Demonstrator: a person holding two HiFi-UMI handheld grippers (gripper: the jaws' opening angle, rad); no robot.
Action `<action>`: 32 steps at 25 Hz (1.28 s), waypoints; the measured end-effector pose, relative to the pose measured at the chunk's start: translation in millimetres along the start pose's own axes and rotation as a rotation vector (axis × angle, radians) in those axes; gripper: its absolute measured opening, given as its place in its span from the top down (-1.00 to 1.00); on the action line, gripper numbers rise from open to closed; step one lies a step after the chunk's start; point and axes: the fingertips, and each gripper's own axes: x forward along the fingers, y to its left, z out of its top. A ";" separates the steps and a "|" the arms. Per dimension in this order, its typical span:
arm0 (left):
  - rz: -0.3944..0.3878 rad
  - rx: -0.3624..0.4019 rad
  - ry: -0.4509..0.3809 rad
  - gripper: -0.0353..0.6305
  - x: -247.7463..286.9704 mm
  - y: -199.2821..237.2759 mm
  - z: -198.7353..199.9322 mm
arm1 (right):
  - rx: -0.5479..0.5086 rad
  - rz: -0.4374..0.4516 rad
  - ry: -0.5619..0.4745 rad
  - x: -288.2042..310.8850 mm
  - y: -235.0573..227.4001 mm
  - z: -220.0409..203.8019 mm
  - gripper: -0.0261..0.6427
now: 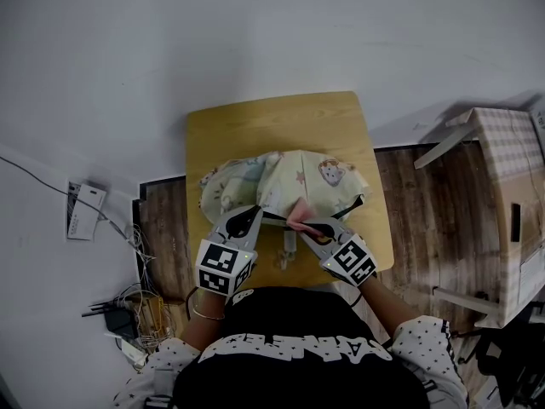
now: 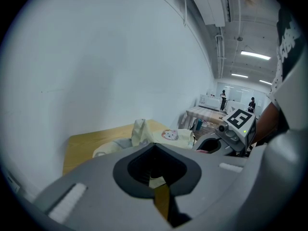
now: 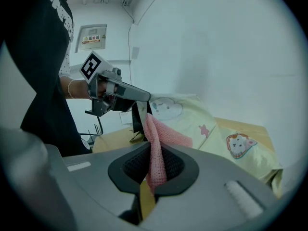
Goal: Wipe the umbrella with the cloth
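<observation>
The umbrella [image 1: 289,181], pale yellow with cartoon animal prints, lies collapsed and loosely spread on the near half of a small wooden bench [image 1: 255,122]. Its fabric is bunched in soft folds, and a dark strap or rib shows along its near edge. A pink cloth [image 1: 300,216] rests against that near edge at the middle. The right hand-held gripper [image 1: 311,227] is clenched on the cloth, which stands up in a fold between its pads and drapes forward onto the umbrella. Just to its left, the left hand-held gripper [image 1: 254,216] has its jaws closed on what looks like a thin pale fold of the umbrella's near edge. Beyond the bench are dark wood flooring [image 1: 426,220], a cardboard box [image 1: 511,211] at the right and a tangle of cables [image 1: 128,305] at the left.
</observation>
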 end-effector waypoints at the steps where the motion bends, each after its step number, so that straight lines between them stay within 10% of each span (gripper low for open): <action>1: -0.003 0.002 0.000 0.89 0.7 -1.3 0.2 | 0.004 0.005 0.003 -0.6 2.2 -2.1 0.83; 16: -0.004 0.010 0.015 0.89 10.4 -13.0 -2.5 | 0.069 0.094 -0.007 -15.9 15.2 -14.0 0.83; 32: 0.071 -0.027 0.002 0.89 7.2 -16.4 -2.5 | -0.092 -0.216 -0.129 -39.3 -108.8 62.8 0.83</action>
